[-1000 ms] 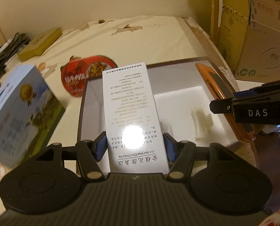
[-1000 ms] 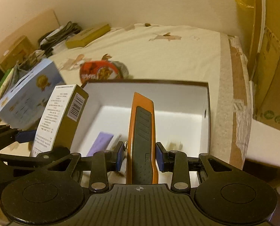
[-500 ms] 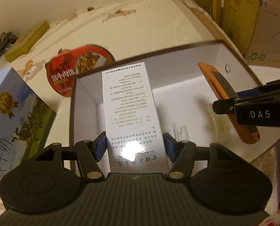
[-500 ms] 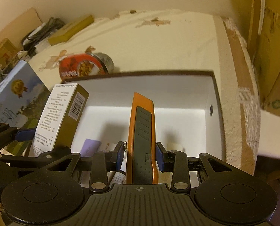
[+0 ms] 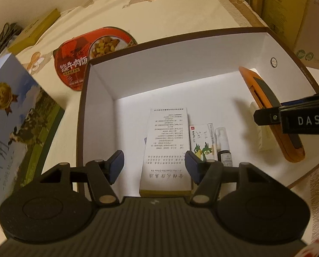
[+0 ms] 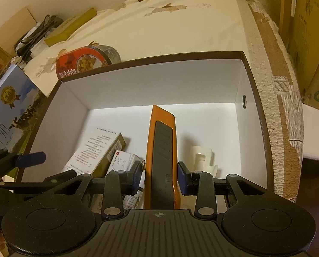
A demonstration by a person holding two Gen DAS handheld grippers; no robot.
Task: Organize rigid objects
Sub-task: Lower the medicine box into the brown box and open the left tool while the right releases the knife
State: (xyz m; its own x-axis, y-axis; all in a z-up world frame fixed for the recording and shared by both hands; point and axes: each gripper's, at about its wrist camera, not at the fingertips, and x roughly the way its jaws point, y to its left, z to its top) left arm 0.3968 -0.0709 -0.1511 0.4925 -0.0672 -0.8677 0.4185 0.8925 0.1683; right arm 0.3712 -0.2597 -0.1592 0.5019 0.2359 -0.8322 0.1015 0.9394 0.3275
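here the white-lined storage box sits on the cream sheet, with a blue milk carton at its left and a red noodle bowl just beyond its far left corner. inside, the printed medicine box lies on the floor left of a small parrot carton and a spray bottle, with the left gripper above it, jaws apart and touching nothing. at the right side the right gripper is clamped on the orange utility knife, held inside the box near a cream plastic piece.
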